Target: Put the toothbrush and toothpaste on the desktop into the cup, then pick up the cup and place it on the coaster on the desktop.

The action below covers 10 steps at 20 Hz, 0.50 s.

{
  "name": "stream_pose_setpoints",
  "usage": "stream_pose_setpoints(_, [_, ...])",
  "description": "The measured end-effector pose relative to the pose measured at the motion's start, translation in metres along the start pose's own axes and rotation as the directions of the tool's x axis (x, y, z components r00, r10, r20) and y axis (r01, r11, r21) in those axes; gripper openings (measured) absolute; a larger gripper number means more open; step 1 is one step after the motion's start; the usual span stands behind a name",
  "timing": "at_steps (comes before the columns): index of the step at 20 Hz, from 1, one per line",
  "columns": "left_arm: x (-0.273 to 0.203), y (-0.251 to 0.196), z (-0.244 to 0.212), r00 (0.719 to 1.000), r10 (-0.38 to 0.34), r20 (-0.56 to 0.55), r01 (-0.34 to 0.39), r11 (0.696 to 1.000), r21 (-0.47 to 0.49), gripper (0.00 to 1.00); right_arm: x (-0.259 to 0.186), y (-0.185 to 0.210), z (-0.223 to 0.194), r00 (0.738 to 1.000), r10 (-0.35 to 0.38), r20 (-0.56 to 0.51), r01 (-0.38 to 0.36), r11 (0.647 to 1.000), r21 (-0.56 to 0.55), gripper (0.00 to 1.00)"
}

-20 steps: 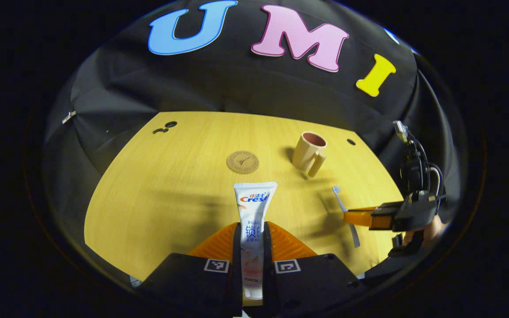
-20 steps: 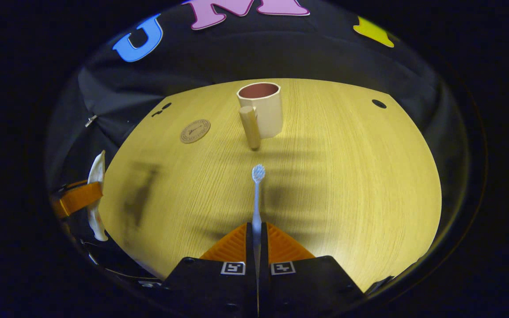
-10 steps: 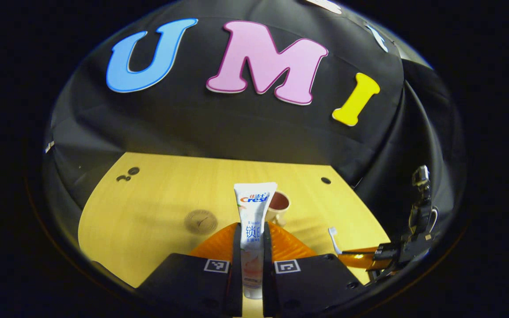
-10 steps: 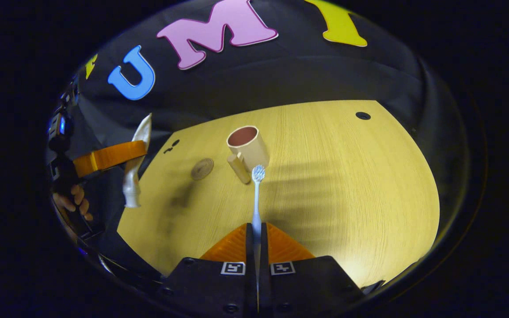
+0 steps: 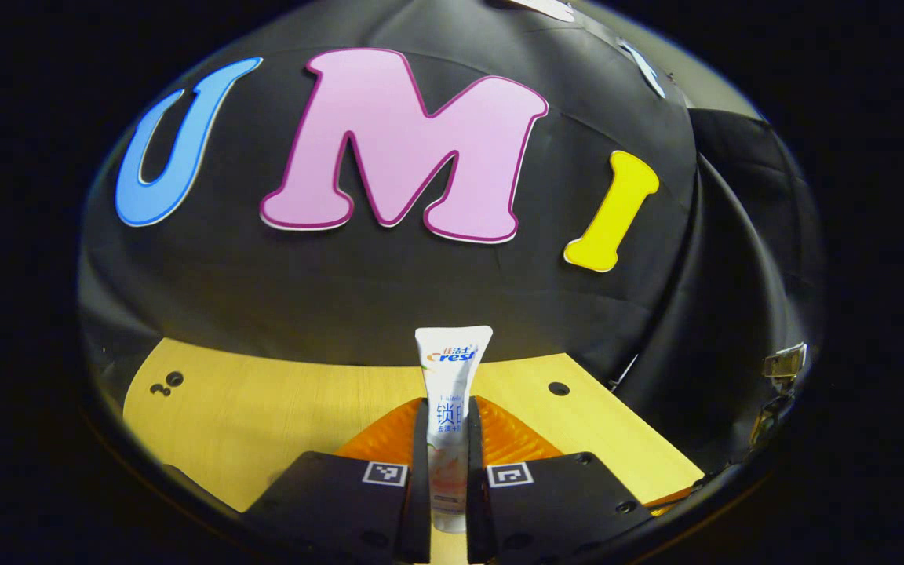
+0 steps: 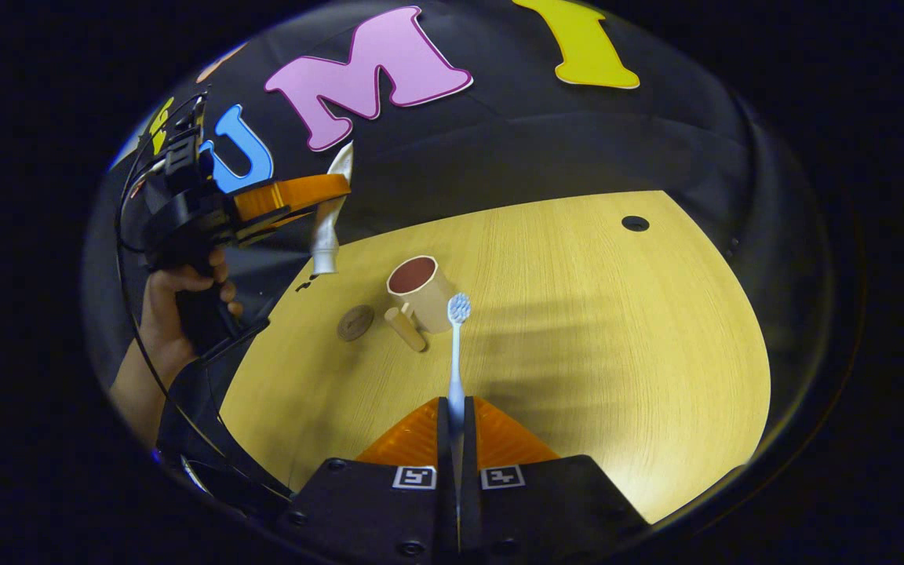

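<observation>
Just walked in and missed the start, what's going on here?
A person holds a gripper in each hand. The left gripper has a toothpaste tube clamped and raised above the table. The right gripper is shut on a toothbrush, pointing toward the empty cup. The coaster lies beside the cup.

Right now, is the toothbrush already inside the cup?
No, the toothbrush is clamped between the right gripper's jaws, outside the empty cup.
</observation>
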<state>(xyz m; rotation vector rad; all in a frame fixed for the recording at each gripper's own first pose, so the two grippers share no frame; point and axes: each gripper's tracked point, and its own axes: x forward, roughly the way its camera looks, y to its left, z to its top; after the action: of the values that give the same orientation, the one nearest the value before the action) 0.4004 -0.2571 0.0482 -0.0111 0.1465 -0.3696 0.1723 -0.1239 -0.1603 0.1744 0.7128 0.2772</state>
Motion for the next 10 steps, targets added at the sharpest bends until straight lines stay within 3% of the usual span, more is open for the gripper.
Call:
stream_pose_setpoints(7, [0.067, -0.004, -0.022, 0.996, -0.055, 0.077, 0.056, 0.998, -0.01, 0.22, 0.014, -0.017, 0.003, 1.0, 0.003, -0.015, -0.003, 1.0, 0.004, 0.06])
stream_pose_setpoints(10, [0.083, 0.002, -0.038, 0.996, -0.04, 0.076, 0.041, 0.999, -0.007, 0.23, 0.022, -0.027, 0.0, 0.999, -0.008, -0.033, 0.009, 1.0, 0.019, 0.06])
